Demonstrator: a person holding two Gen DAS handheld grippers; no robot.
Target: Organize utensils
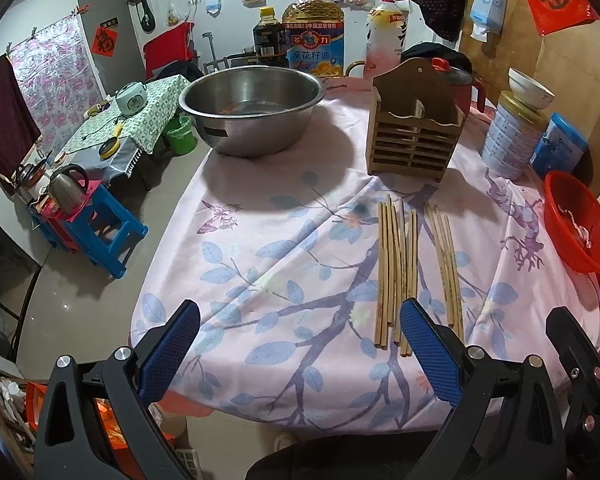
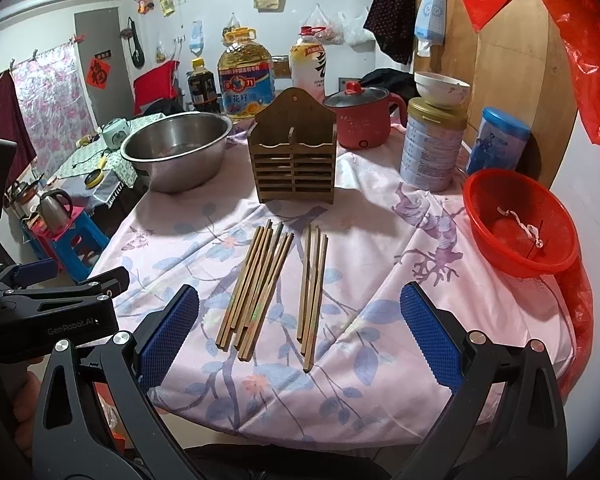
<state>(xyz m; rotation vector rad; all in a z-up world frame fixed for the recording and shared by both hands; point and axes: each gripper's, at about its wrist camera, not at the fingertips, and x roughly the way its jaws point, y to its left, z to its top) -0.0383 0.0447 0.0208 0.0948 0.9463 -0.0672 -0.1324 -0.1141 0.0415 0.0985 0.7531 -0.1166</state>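
Several wooden chopsticks (image 2: 260,284) lie in a bundle on the floral tablecloth, with a smaller group of chopsticks (image 2: 313,292) just to their right. Behind them stands a slatted wooden utensil holder (image 2: 294,160) with two compartments, upright. In the left wrist view the same bundle (image 1: 396,276) and smaller group (image 1: 447,268) lie right of centre, below the holder (image 1: 414,132). My left gripper (image 1: 300,344) is open over the table's near edge, empty. My right gripper (image 2: 300,332) is open too, its fingers either side of the chopsticks' near ends, apart from them.
A steel basin (image 2: 176,148) sits at back left, a red pot (image 2: 362,120), a tin (image 2: 432,148) with a bowl on top and a blue canister (image 2: 496,140) at back right. A red basket (image 2: 520,224) rests at the right edge. Oil bottles (image 2: 244,76) stand behind.
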